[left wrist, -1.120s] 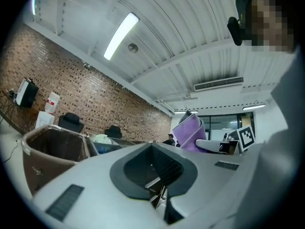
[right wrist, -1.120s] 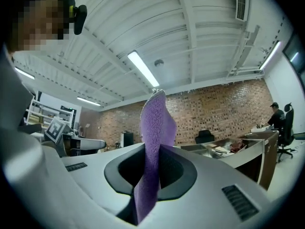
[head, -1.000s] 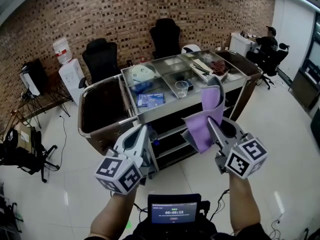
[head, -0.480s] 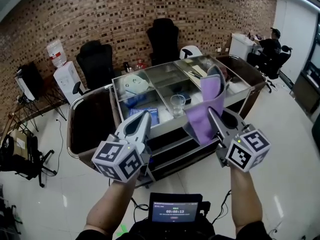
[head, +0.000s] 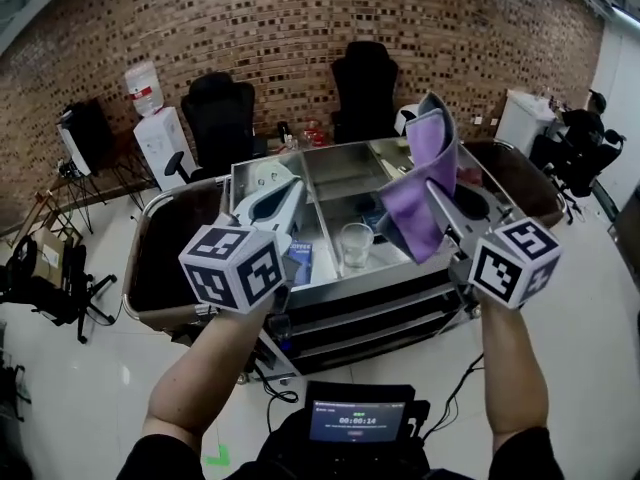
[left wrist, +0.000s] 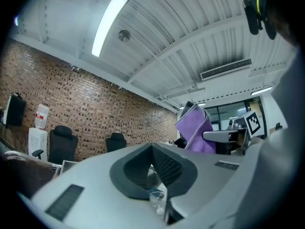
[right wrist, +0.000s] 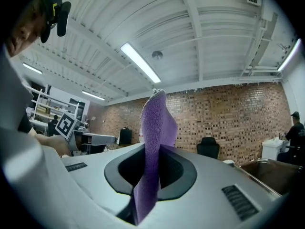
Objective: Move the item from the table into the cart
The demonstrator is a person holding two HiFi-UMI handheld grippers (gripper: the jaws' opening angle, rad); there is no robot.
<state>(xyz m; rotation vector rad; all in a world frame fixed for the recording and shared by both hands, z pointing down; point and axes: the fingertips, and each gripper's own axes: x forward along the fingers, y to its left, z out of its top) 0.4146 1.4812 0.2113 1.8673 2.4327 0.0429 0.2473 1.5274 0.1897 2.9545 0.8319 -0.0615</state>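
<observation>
Your right claw (right wrist: pixel 151 171) pinches cloth (head: pixel 418 200) mid-length, ends flopping above and below. Looks light, limp, unbreakable, so pinch should hold. Left claw (left wrist: pixel 157 170) pressed together, empty. Cart (head: pixel 380 280) just beyond both.

Ahead of you runs a brick wall (head: pixel 300 18), with two black chairs (head: pixel 222 118) and a water dispenser (head: pixel 160 143) before it — all on a glossy white floor (head: pixel 90 388). Overhead, a light strip (left wrist: pixel 108 24) glows on the ribbed ceiling (left wrist: pixel 190 32); a person (head: pixel 590 133) sits far right.
</observation>
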